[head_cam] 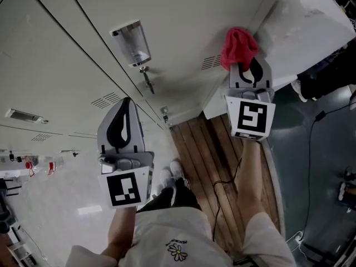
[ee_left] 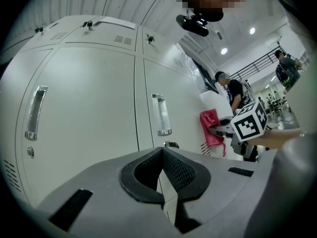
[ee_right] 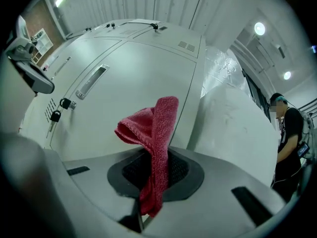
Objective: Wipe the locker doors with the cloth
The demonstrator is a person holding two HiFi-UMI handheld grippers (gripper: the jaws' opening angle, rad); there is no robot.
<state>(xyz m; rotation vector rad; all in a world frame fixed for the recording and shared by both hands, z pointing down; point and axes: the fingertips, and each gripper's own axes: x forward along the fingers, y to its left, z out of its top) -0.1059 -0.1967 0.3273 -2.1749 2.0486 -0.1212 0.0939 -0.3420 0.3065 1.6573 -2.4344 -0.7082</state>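
1. The right gripper (ee_right: pixel 153 177) is clamped on the cloth (ee_right: pixel 154 133), which sits mid-frame in its own view. In the head view the cloth is at upper right, beside a vent (head_cam: pixel 210 62).
2. The left gripper (ee_left: pixel 162 175) is closed with nothing between its pads. It is at lower left of the head view, held off the doors (head_cam: pixel 67 43).
3. The cloth is at the right edge of the rightmost door, either touching it or just short of it; no view settles which.
4. The doors are an even, dull pale grey, with no streaks or damp patches. Nothing shows which of them have been wiped, so I judge that most of the surface may be left to do.
5. The cloth is red-pink terry. It is folded into a bunched loop above the jaws, with a short tail hanging below them.
6. It looks dry and limp. Only a small wad stands out, so each pass would probably cover little.
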